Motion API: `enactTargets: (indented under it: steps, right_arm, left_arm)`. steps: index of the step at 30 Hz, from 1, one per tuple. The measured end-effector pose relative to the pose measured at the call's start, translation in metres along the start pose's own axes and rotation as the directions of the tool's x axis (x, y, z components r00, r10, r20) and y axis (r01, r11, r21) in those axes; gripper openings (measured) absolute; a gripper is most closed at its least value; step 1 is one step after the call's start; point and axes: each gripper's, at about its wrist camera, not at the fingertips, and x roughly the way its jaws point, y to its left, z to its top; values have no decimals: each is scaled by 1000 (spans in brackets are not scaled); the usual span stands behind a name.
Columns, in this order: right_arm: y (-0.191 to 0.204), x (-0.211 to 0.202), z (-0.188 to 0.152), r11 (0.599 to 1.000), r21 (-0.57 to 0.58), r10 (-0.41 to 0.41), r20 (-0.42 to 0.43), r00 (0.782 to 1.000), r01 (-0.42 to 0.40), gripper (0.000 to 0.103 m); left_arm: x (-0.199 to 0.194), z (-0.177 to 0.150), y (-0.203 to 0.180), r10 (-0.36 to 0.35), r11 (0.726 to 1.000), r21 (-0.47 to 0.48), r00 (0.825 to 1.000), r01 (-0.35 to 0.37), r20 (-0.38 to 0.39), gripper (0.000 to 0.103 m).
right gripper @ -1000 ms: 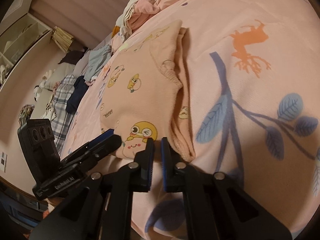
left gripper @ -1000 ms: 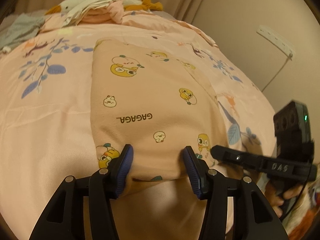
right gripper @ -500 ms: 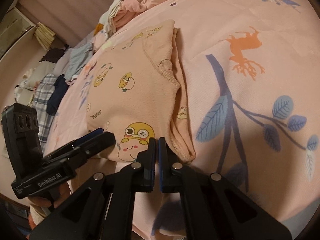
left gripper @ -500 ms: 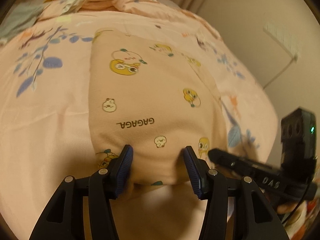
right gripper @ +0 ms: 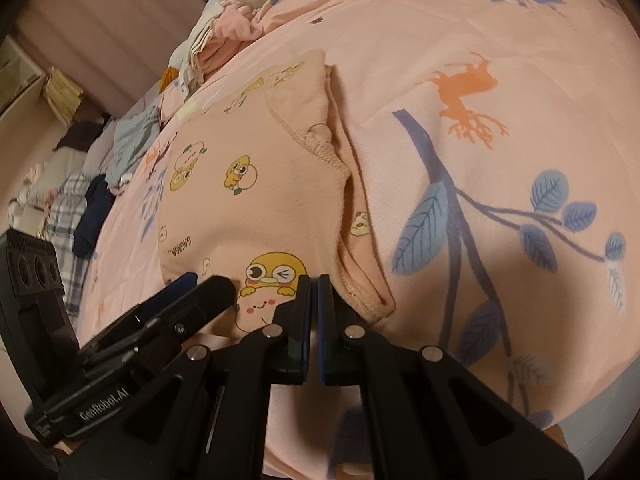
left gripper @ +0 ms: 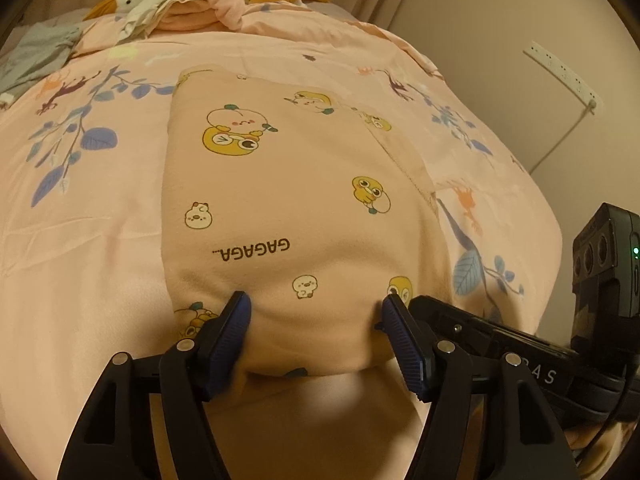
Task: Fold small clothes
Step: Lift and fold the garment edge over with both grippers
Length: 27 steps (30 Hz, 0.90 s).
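Two grippers meet the near edge of the garment (left gripper: 288, 208), a peach cartoon-print piece lying flat on the bedspread (left gripper: 80, 240), its long axis running straight away from them toward the clothes pile (left gripper: 200, 4) at the far end. The left gripper (left gripper: 316, 312) stands spread wide, its pads pressed down into the near hem with the cloth bulging up between them, gripping nothing. The right gripper (right gripper: 313, 280) is clenched at the near right corner, jaws nearly touching; whether cloth is pinched between them cannot be told. Both sit side by side on the same edge, the right one at the side where loose layers show. Judging by this, the fold would carry the near edge forward along the long axis.
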Motion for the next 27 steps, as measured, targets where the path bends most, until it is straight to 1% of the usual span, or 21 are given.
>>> enactTargets:
  steps: [2, 7, 11, 13, 16, 17, 19, 20, 21, 22, 24, 25, 26, 27]
  right_arm:
    - [2, 0, 0, 1000, -4, -13, -5, 1000, 13, 0]
    - [14, 1, 2, 995, -62, -77, 2, 997, 77, 0]
    - [16, 2, 3, 992, -86, -96, 7, 995, 97, 0]
    - [15, 2, 4, 991, -94, -90, 2, 996, 90, 0]
    - [8, 2, 8, 997, -67, -46, -24, 999, 45, 0]
    - [8, 2, 9, 998, -58, -32, -37, 999, 30, 2]
    - [2, 0, 18, 1000, -3, 22, -88, 996, -23, 8]
    - [4, -1, 20, 999, 13, 31, -103, 994, -30, 12]
    - [7, -5, 25, 999, 14, 37, -113, 993, -36, 21]
    - [14, -12, 33, 999, -19, 28, -91, 995, -30, 26]
    - [31, -23, 45, 995, -96, 8, -26, 1000, -10, 58]
    - [41, -28, 57, 989, -144, 14, 14, 1000, -11, 64]
    - [45, -27, 67, 986, -167, 29, 33, 999, -23, 68]
    - [49, -24, 77, 981, -189, 53, 44, 998, -43, 68]
  left_arm:
    - [-1, 2, 4, -22, 999, -23, 1000, 21, -6, 67]
    - [-3, 5, 18, -98, 990, -97, 995, 97, -6, 67]
    - [-4, 6, 18, -106, 988, -113, 994, 105, -4, 67]
    - [-5, 6, 19, -113, 985, -130, 994, 113, 3, 67]
    - [-9, 11, 25, -147, 973, -178, 989, 146, 12, 67]
    - [-11, 13, 27, -156, 969, -192, 988, 156, 18, 67]
    - [-19, 22, 31, -159, 963, -212, 986, 166, 49, 67]
    - [-24, 26, 31, -151, 965, -207, 986, 162, 67, 67]
    - [-31, 33, 30, -140, 970, -188, 986, 156, 93, 67]
    - [-39, 41, 27, -131, 976, -156, 983, 151, 132, 67]
    - [-49, 56, 21, -131, 986, -79, 971, 149, 198, 67]
    - [-52, 64, 17, -123, 990, -33, 966, 134, 229, 67]
    - [-52, 73, 12, -91, 996, 8, 965, 92, 247, 67]
    - [-47, 81, 11, -51, 999, 27, 967, 45, 248, 67]
